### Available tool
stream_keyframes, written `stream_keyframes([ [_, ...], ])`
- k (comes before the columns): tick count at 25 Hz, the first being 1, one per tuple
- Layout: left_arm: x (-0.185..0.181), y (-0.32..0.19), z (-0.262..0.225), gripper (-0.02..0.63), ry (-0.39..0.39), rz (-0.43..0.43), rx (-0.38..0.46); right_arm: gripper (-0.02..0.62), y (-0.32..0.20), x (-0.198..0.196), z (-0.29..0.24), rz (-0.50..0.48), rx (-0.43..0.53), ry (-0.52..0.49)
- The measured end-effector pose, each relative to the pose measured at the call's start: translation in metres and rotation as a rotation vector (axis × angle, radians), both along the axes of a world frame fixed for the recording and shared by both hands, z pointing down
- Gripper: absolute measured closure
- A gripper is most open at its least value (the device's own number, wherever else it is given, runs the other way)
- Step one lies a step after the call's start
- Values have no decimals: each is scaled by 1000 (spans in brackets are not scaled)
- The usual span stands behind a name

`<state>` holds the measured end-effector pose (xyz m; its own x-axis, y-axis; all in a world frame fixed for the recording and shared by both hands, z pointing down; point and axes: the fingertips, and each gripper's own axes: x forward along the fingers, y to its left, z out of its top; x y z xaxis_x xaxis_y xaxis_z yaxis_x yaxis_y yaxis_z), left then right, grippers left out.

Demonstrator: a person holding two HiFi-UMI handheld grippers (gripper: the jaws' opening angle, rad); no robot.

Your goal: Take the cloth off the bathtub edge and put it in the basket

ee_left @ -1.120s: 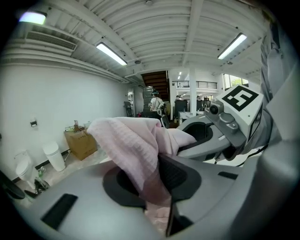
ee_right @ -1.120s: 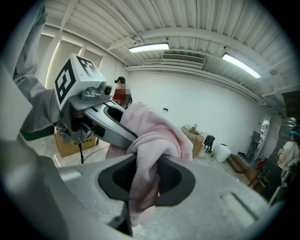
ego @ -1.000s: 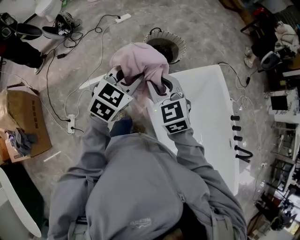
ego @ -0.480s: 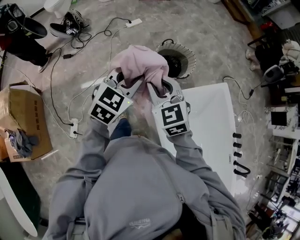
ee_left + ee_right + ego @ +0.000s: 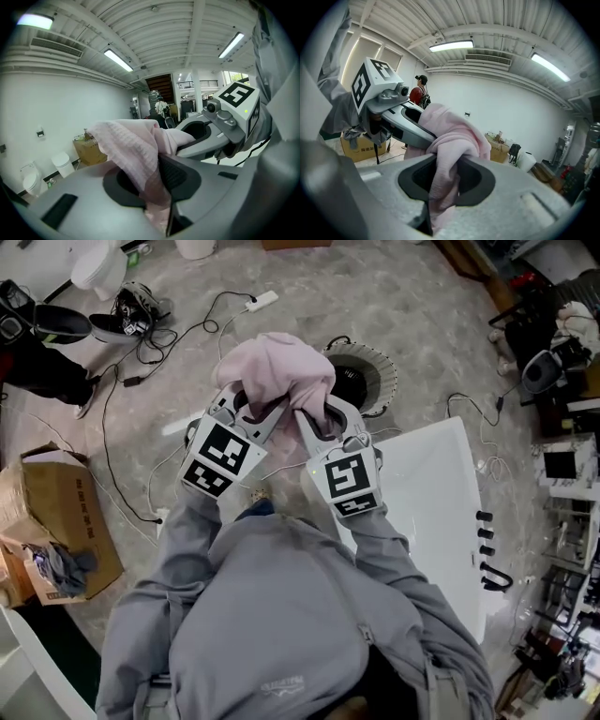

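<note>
Head view, left to right: left gripper (image 5: 242, 401), jaws clamped on pink cloth (image 5: 277, 362); cloth bunched, held off the floor between both grippers; right gripper (image 5: 315, 411), jaws clamped on same cloth; basket (image 5: 380, 367) just beside; white bathtub (image 5: 436, 484) at right.

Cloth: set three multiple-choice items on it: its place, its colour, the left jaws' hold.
1. Where is the cloth?
A. draped on the bathtub edge
B. held up by the left gripper and right gripper
C. inside the basket

2. Its colour?
A. pink
B. blue
C. green

3. The left gripper's jaws are:
A. wide apart, empty
B. shut on nothing
C. shut on the cloth

Key: 1 B, the head view shows it bunched in the air, off the bathtub and outside the basket; 2 A, pink in every view; 3 C, the left gripper view shows fabric pinched between them.
</note>
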<state>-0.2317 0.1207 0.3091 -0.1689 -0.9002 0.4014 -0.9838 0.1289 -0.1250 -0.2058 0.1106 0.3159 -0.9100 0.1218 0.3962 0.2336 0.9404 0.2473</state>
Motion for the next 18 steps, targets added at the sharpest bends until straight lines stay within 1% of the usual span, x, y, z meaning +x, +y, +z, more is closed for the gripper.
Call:
stream_keyframes([
  [4, -20, -4, 1, 522, 8, 44, 4, 512, -3, -20, 1, 43, 3, 8],
  [11, -34, -25, 4, 520, 35, 124, 17, 512, -22, -33, 3, 118, 11, 31],
  [18, -41, -57, 4, 522, 14, 187, 9, 512, -52, -39, 4, 190, 2, 17],
])
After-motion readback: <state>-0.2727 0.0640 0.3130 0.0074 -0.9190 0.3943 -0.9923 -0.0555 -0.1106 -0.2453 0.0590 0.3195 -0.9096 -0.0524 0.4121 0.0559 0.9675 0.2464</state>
